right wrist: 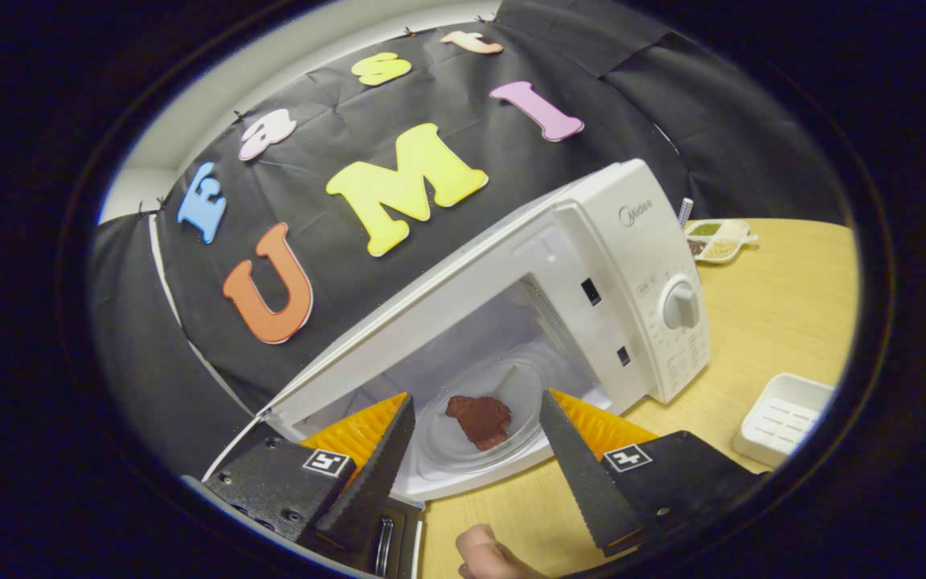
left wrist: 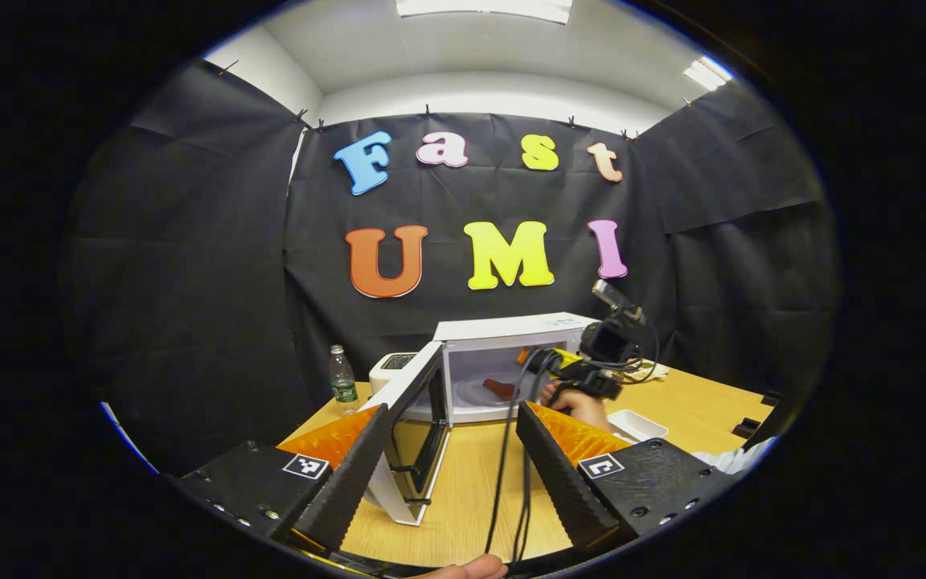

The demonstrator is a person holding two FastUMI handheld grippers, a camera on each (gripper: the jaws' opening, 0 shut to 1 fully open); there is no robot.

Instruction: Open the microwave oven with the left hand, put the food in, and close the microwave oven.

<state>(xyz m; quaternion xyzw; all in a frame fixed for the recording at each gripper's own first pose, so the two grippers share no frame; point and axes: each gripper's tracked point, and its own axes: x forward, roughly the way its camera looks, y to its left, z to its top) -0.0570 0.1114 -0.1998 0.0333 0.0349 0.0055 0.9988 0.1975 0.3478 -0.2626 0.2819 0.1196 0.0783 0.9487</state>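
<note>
The white microwave (left wrist: 511,334) (right wrist: 632,241) stands on the wooden table with its door (left wrist: 411,410) swung open to the left. A dark red piece of food (right wrist: 479,420) (left wrist: 500,388) lies on the glass turntable (right wrist: 503,402) inside. My right gripper (right wrist: 475,450) is open just in front of the cavity, its fingers either side of the food and not touching it. In the left gripper view that gripper (left wrist: 592,366) and the hand holding it are at the oven's mouth. My left gripper (left wrist: 451,458) is open, held back from the door, with nothing between its fingers.
A water bottle (left wrist: 342,376) and a small white appliance (left wrist: 392,370) stand left of the oven. A white tray (right wrist: 780,418) (left wrist: 636,424) lies on the table to the right, and a divided dish of grains (right wrist: 716,239) sits behind. Black cables (left wrist: 511,466) hang across the table.
</note>
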